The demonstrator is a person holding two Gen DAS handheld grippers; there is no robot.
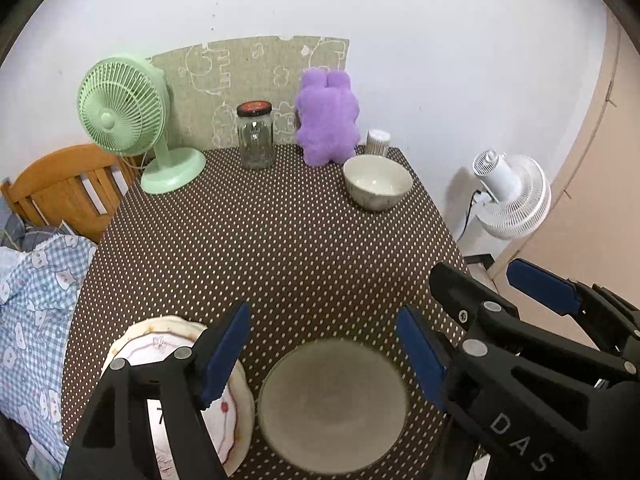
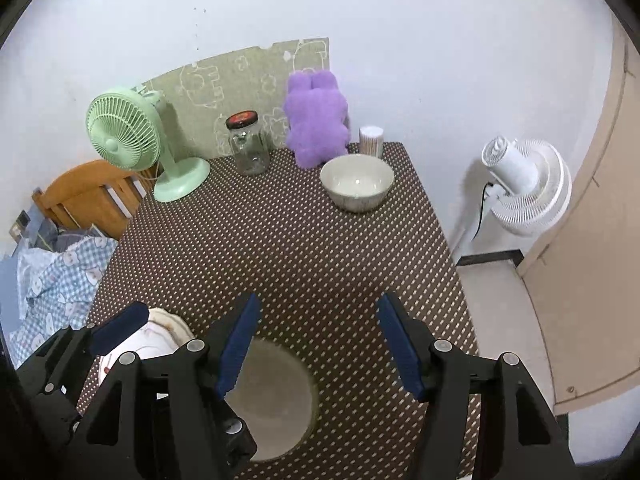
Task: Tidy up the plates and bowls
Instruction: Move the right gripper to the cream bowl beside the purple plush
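A grey round dish [image 1: 332, 404] [image 2: 276, 400] lies on the dotted brown tablecloth [image 1: 280, 248] at the near edge. Left of it lies a white plate with a scalloped rim and a red wavy line [image 1: 236, 412] [image 2: 168, 330]. A cream bowl [image 1: 378, 188] [image 2: 357, 188] stands at the far right of the table. My left gripper [image 1: 322, 356] hangs open above the grey dish, nothing between its pads. My right gripper [image 2: 318, 344] [image 1: 494, 280] is open and empty too, just right of the left one, over the dish's right side.
Along the wall stand a green desk fan [image 1: 124, 112], a glass jar with a dark lid [image 1: 255, 136], a purple plush toy [image 1: 326, 120] and a small white cup [image 1: 378, 142]. A wooden chair [image 1: 68, 184] and blue checked cloth [image 1: 36, 300] are left; a white fan [image 2: 524, 188] is right.
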